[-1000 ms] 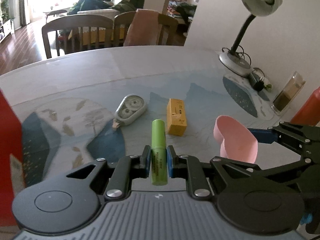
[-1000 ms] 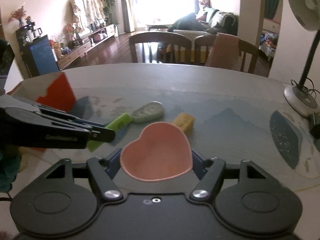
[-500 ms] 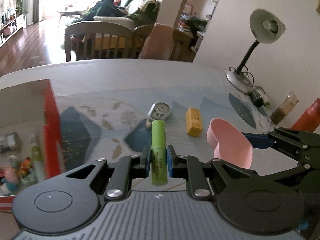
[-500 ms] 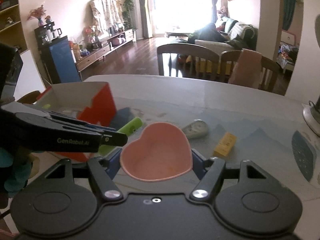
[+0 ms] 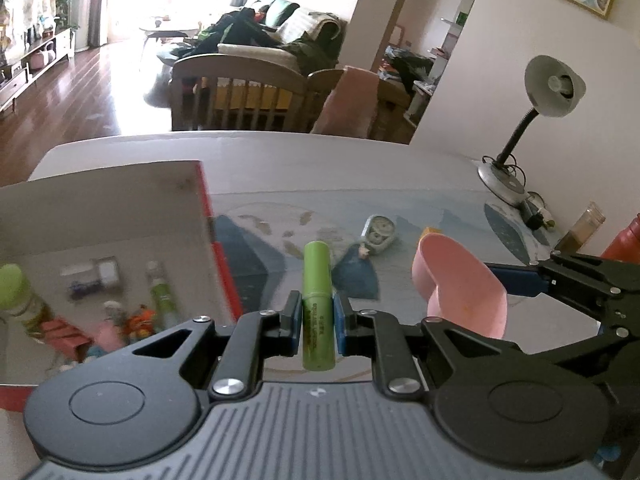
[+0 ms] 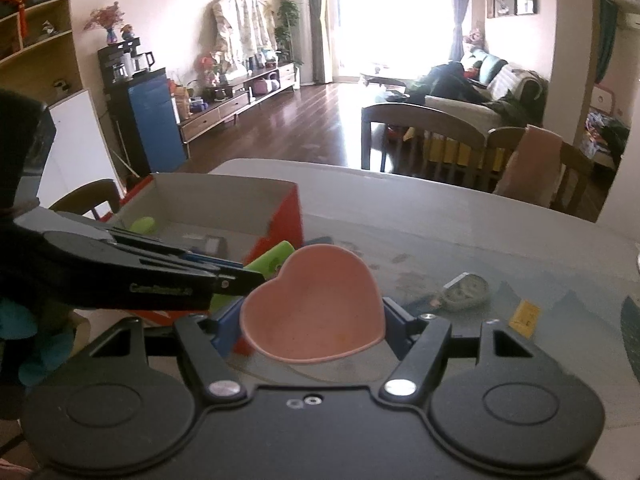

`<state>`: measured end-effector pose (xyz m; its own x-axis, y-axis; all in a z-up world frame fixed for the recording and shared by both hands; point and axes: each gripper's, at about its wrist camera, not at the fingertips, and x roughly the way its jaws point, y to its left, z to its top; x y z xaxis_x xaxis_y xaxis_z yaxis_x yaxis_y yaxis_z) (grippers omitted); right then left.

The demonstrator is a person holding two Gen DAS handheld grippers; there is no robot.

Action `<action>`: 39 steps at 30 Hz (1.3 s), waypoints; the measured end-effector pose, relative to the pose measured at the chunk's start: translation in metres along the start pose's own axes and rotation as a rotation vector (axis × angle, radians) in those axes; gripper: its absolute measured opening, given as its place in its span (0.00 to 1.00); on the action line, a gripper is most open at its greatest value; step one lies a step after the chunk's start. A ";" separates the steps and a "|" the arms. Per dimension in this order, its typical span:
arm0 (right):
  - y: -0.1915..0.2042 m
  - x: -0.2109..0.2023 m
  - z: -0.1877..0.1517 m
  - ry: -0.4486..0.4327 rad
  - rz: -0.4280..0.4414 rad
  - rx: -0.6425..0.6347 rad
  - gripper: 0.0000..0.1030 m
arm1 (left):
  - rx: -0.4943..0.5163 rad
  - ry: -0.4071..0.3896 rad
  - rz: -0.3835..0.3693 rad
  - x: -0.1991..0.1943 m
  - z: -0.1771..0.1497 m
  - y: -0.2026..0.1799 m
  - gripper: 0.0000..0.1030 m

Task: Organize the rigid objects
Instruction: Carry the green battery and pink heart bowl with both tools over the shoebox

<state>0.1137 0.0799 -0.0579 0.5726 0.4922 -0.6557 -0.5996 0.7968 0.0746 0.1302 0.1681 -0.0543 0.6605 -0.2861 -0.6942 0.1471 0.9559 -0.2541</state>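
Observation:
My left gripper (image 5: 316,322) is shut on a green cylindrical battery (image 5: 317,296) and holds it above the table, just right of the open red box (image 5: 218,248). My right gripper (image 6: 312,322) is shut on a pink heart-shaped dish (image 6: 314,316), which also shows in the left wrist view (image 5: 464,286). The red box (image 6: 286,216) lies ahead and left of the dish, with several small items inside. A grey correction-tape dispenser (image 5: 378,234) and a yellow box (image 6: 525,317) lie on the table beyond.
A desk lamp (image 5: 516,152) stands at the table's far right, with a glass jar (image 5: 582,226) and a red bottle (image 5: 626,236) nearby. Wooden chairs (image 5: 244,96) stand behind the table's far edge.
Both grippers have moved left with their objects, toward the red box. The box now fills more of the left side in both views, and the tape dispenser and yellow box have shifted right.

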 end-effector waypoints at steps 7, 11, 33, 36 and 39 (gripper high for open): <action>0.029 0.016 0.010 0.002 0.011 -0.008 0.68 | -0.009 -0.018 0.016 -0.018 -0.001 0.030 0.16; 0.046 0.026 0.013 0.007 0.016 -0.014 0.68 | -0.014 -0.025 0.025 -0.026 -0.002 0.048 0.16; 0.109 0.102 0.040 0.043 0.014 -0.099 0.68 | -0.076 -0.010 0.147 -0.030 0.006 0.159 0.16; 0.114 0.120 0.041 0.073 0.015 -0.105 0.68 | -0.095 0.006 0.159 -0.024 0.004 0.174 0.16; 0.118 0.135 0.041 0.100 0.015 -0.118 0.68 | -0.103 0.020 0.171 -0.016 0.002 0.183 0.16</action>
<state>0.1432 0.2544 -0.1068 0.5080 0.4615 -0.7273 -0.6726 0.7400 -0.0002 0.1474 0.3483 -0.0884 0.6541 -0.1221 -0.7465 -0.0430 0.9793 -0.1978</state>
